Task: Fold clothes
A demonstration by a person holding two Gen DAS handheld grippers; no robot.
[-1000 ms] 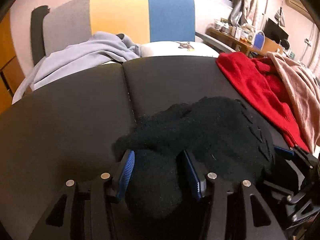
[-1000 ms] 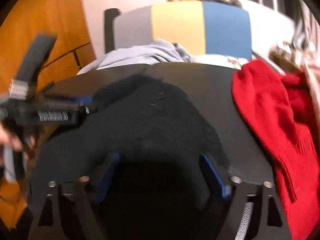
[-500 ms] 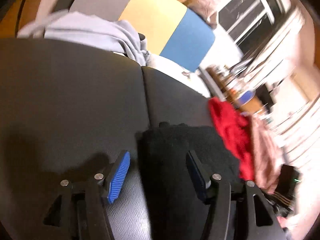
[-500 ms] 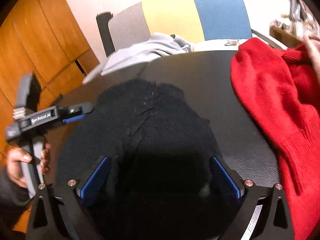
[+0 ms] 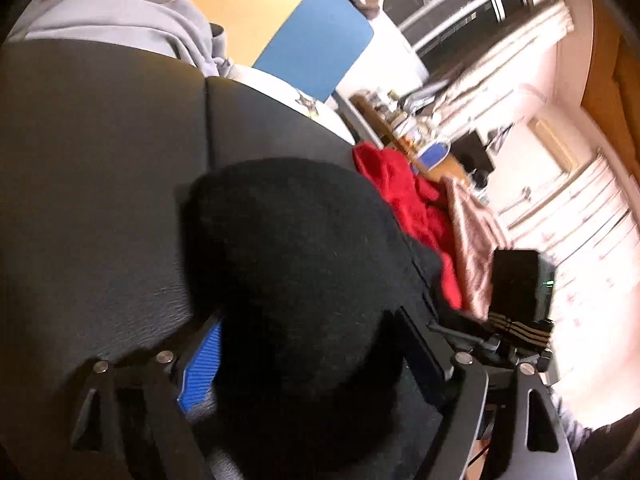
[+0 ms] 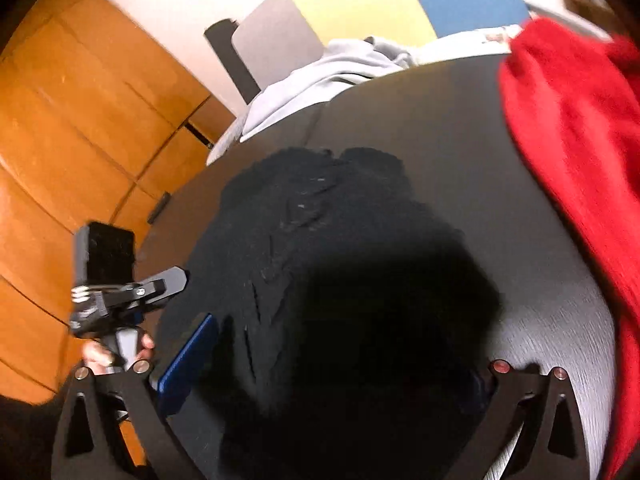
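On black table (image 6: pixel 540 320), black knit (image 6: pixel 320 240), red garment (image 6: pixel 568 120), apparently no legible writing

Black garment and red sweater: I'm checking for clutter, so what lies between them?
Only bare dark tabletop separates the black garment from the red sweater, shown in the right wrist view.

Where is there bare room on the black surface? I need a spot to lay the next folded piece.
Free: the left half of the black surface, between the black garment and the grey hoodie. A narrower strip lies between the black garment and the red sweater. Crowded: the right edge, where the red sweater and the pink garment pile up.
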